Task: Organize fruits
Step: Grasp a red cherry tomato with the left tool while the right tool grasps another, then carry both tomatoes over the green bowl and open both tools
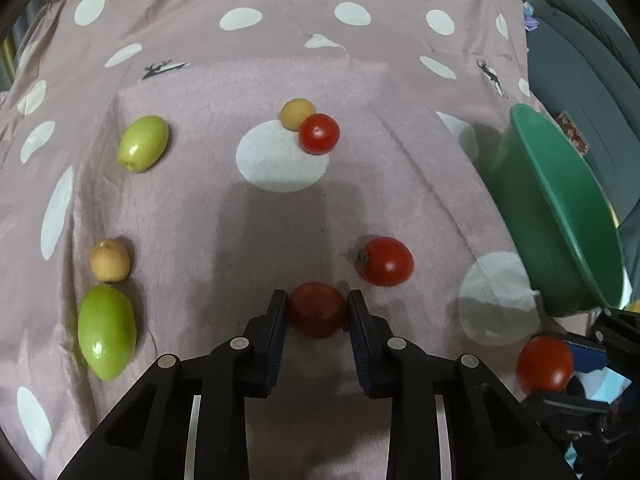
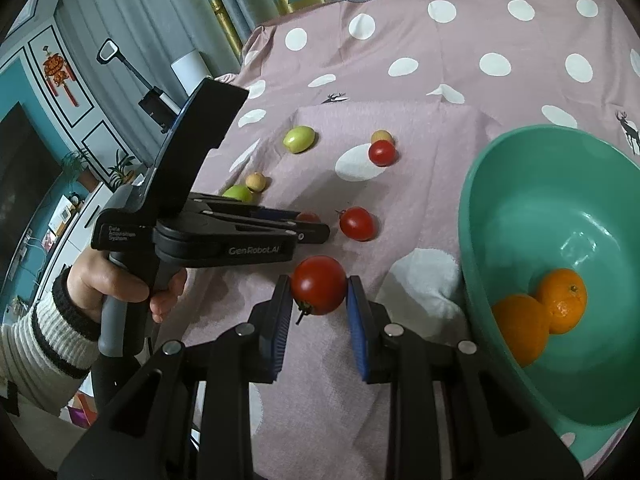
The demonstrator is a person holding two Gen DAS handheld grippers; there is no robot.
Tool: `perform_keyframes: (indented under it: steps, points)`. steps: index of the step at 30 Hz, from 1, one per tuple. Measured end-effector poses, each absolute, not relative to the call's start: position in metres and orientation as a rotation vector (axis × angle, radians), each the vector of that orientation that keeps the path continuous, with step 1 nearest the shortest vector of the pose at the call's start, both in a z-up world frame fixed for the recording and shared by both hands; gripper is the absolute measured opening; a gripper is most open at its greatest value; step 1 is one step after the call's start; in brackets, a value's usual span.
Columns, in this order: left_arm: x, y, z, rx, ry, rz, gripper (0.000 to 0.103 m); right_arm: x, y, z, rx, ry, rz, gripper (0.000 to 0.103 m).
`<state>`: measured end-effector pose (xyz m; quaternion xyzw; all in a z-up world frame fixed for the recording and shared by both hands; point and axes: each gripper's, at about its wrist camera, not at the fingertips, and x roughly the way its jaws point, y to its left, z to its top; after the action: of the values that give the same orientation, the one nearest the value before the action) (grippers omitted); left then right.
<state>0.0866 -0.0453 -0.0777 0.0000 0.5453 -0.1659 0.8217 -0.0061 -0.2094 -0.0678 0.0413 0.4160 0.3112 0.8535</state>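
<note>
My left gripper (image 1: 317, 300) points down at the pink dotted cloth (image 1: 248, 216) and is shut on a red tomato (image 1: 316, 314) that rests there. Above the cloth and left of the green bowl (image 2: 516, 200), my right gripper (image 2: 319, 286) is shut on another tomato (image 2: 319, 292). Two oranges (image 2: 560, 300) lie in the bowl. Loose on the cloth are two tomatoes (image 1: 386, 261) (image 1: 319, 134), two green fruits (image 1: 143, 143) (image 1: 107, 332) and two small tan fruits (image 1: 297, 113) (image 1: 109, 260).
A person's hand (image 2: 120, 288) in a striped sleeve grips the left tool's handle. The cloth drops off at the left edge towards a room with cabinets. A grey chair (image 1: 580, 60) stands beyond the bowl (image 1: 560, 208).
</note>
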Motion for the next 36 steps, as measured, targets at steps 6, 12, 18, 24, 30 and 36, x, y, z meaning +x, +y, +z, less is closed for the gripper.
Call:
perform_keyframes:
  steps: [6,12,18,24,30,36]
  points:
    - [0.067,-0.035,-0.056,-0.036,1.128,-0.346,0.031,-0.009,-0.213,-0.059,0.094,0.849,0.66,0.028]
    - [0.046,-0.032,-0.03,-0.028,1.079,-0.342,0.031,-0.017,-0.218,-0.045,0.111,0.803,0.654,0.028]
    - [0.032,-0.039,-0.009,-0.024,1.039,-0.362,0.031,-0.028,-0.232,-0.03,0.129,0.756,0.626,0.028]
    - [0.024,-0.056,0.006,0.005,1.001,-0.395,0.031,-0.036,-0.256,-0.02,0.151,0.719,0.575,0.028]
    - [0.021,-0.079,0.017,0.042,0.975,-0.432,0.031,-0.04,-0.281,-0.015,0.178,0.69,0.516,0.028]
    - [0.022,-0.105,0.025,0.08,0.953,-0.475,0.031,-0.044,-0.304,-0.015,0.198,0.675,0.455,0.028]
